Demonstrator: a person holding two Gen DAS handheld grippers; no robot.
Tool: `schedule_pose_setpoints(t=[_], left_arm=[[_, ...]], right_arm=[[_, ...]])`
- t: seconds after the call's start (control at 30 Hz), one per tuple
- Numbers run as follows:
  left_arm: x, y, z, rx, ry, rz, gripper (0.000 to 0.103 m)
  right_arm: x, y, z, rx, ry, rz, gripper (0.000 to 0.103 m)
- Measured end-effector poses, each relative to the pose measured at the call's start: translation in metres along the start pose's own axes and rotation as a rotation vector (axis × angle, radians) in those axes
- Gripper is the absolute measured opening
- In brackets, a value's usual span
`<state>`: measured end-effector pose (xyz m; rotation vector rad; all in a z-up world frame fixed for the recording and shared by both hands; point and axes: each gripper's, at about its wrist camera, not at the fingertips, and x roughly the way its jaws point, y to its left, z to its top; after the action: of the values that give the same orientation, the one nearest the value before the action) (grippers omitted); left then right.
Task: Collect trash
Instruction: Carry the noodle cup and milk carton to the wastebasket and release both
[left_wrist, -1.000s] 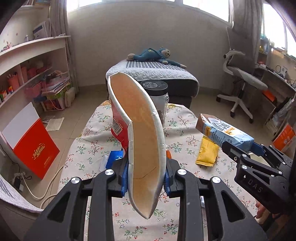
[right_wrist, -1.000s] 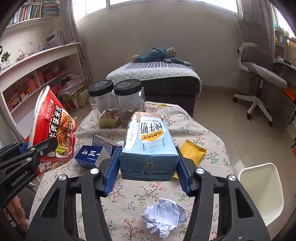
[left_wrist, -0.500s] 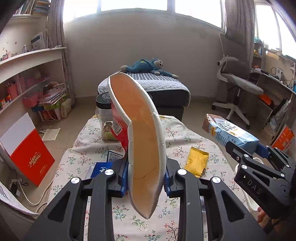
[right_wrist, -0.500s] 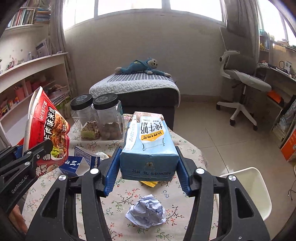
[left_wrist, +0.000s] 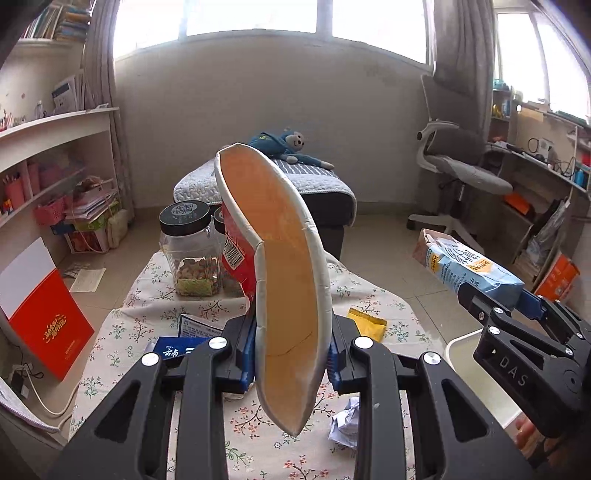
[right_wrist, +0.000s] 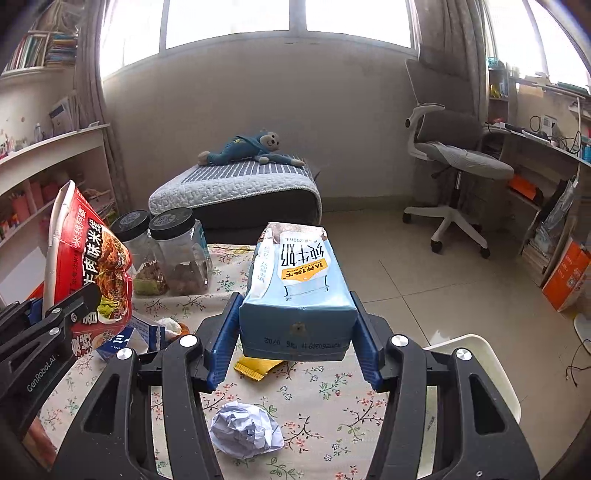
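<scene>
The left gripper (left_wrist: 291, 354) pinches a squashed red noodle cup (left_wrist: 275, 280) between its blue pads, mouth toward the camera, lifted above the floral tablecloth (left_wrist: 122, 325); behind it stand a lidded jar (left_wrist: 190, 251), a blue box (left_wrist: 173, 349), a yellow packet (left_wrist: 365, 323) and a crumpled paper ball (left_wrist: 345, 421). The right gripper (right_wrist: 293, 339), about half open, grips a light-blue milk carton (right_wrist: 295, 288) by its sides, clear of the table, above the yellow packet (right_wrist: 255, 367) and paper ball (right_wrist: 245, 430), with a white bin (right_wrist: 491, 373) at the table's right.
</scene>
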<state>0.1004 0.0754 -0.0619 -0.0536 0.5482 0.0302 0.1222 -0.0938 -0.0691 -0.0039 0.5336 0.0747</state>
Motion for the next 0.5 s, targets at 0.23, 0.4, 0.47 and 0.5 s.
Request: schedule_pose_setpoints(t=[0.23,0.4,0.47,0.5], left_arm=[[0.002,-0.023,0.001,0.014,0.0,-0.039,0.029],[0.002,-0.042,0.001,0.03,-0.003,-0.071,0.029],[0.003,-0.049,0.001,0.037,-0.003,-0.081,0.029],[0.003,-0.053,0.001,0.041,-0.003,-0.084,0.029]], right_arm=[[-0.004,-0.026,0.001,0.022,-0.008,-0.049,0.053],[-0.005,-0.049,0.0,0.04,-0.005,-0.087,0.053],[-0.005,-0.058,0.0,0.047,-0.002,-0.102,0.053],[-0.005,-0.062,0.0,0.049,-0.001,-0.11,0.053]])
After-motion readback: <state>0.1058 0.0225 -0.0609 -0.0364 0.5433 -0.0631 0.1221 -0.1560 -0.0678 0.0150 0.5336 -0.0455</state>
